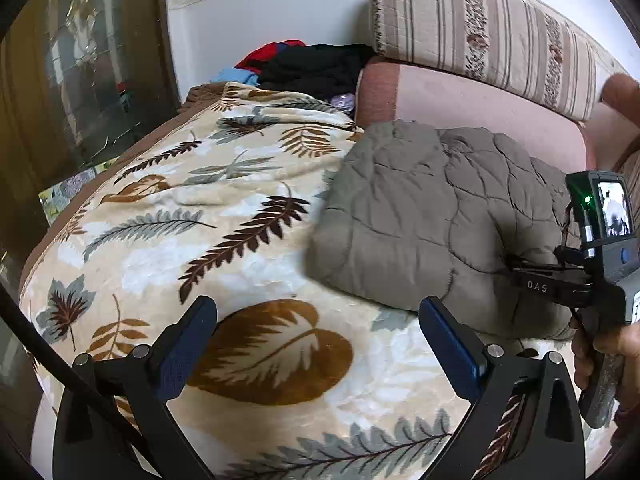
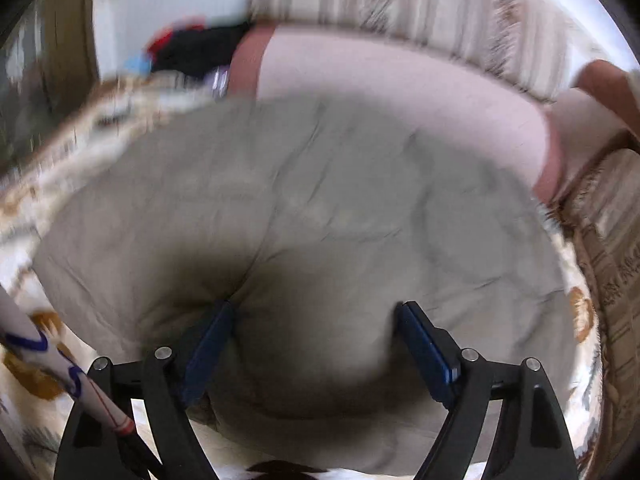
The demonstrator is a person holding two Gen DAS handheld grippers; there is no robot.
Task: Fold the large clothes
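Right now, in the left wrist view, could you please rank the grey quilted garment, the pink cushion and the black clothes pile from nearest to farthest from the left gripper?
1. Grey quilted garment: folded on the leaf blanket, just ahead and right of the left gripper.
2. Pink cushion: behind the garment, right.
3. Black clothes pile: far end, by the wall.

Before you: bed under cream leaf-print blanket (image 1: 192, 216). Folded grey-green quilted garment (image 1: 432, 216) lies on blanket, right side, against pink bolster (image 1: 472, 100). Striped cushion (image 1: 480, 28) above bolster. Pile of black, red, blue clothes (image 1: 312, 66) at far end.
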